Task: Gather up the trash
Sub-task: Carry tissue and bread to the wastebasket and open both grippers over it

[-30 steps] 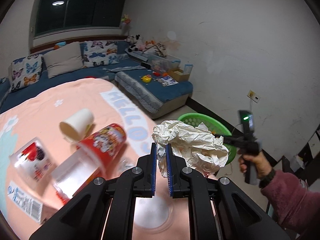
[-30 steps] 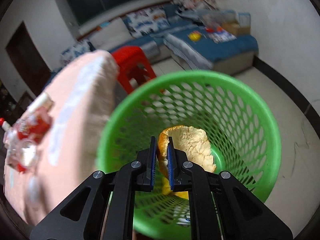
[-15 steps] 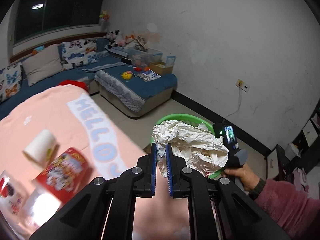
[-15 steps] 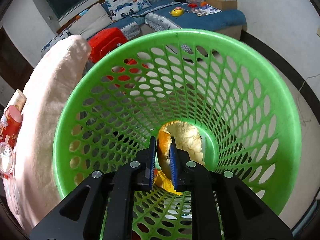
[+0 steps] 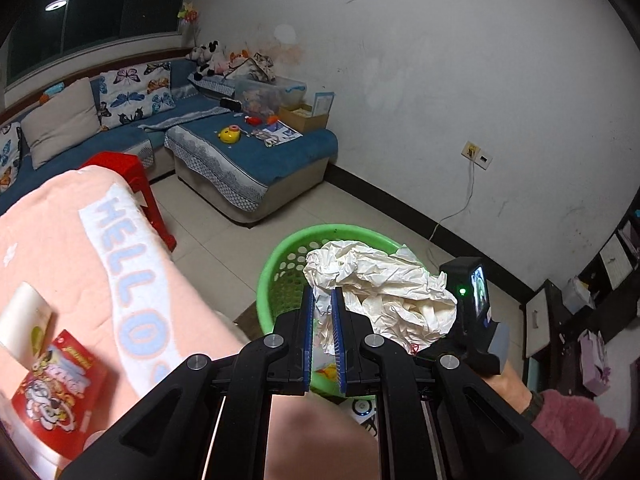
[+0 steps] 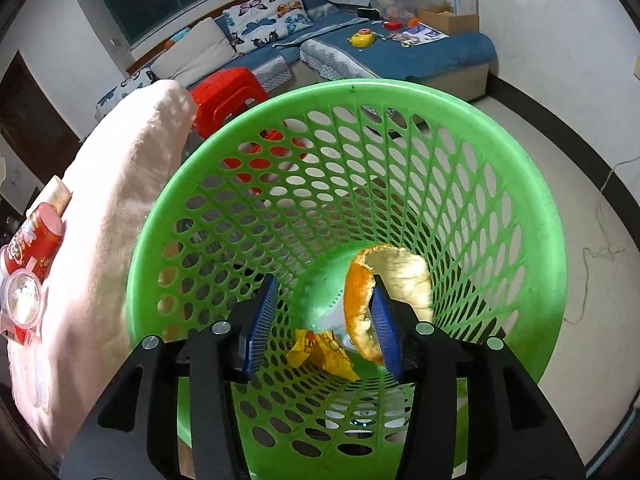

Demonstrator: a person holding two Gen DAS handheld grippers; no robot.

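Orange peel (image 6: pixel 362 308) is leaning on the right gripper's (image 6: pixel 324 320) just-opening jaws; it might stick. Left gripper (image 5: pixel 322 334) is pinching paper (image 5: pixel 384 292) over the bin (image 6: pixel 532 216).

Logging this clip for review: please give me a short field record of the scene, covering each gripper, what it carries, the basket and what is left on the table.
left gripper: shut on crumpled white paper, held above the green basket
right gripper: jaws have just been opening inside the basket; orange peel lies against the right-hand pad, left-hand pad clear of it
basket contents: yellow wrapper at the bottom
left on table: red snack tube, paper cup, on pink cloth
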